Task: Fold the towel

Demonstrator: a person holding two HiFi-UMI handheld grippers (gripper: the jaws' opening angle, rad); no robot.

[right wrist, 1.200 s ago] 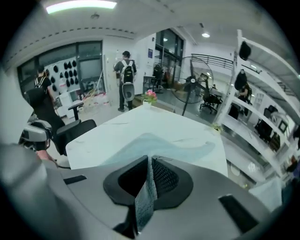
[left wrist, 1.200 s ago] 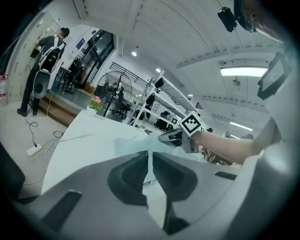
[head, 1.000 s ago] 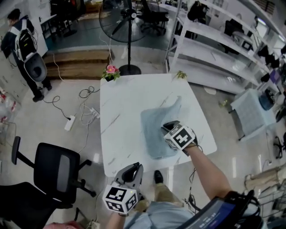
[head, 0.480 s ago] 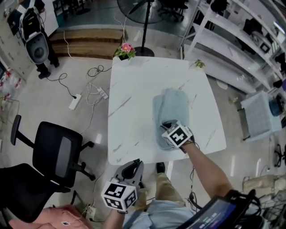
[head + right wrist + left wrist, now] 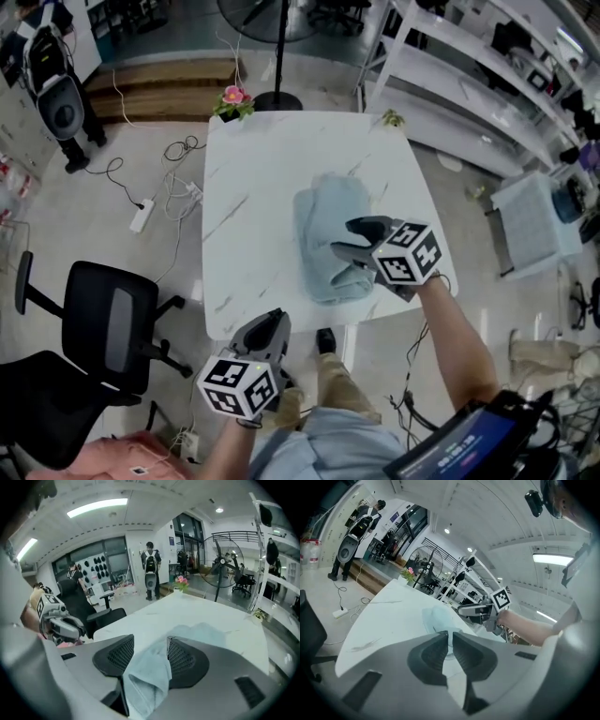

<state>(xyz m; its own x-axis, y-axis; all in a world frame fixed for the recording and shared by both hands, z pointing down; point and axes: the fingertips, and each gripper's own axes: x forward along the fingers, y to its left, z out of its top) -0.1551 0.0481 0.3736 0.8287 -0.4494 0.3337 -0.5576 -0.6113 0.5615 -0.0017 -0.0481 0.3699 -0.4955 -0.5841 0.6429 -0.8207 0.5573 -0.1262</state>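
A: Where's the towel [image 5: 328, 234]?

B: On the right half of the white desk [image 5: 248, 178], folded into a long pad that reaches close to the near edge.

A: And the right tongs [image 5: 345, 238]?

B: At the towel's near end. The jaws have just been opening and now stand wide, with a fold of towel between them, not pinched.

A: The left tongs [image 5: 270, 321]?

B: Off the desk's near edge, jaws all but together, nothing in them.
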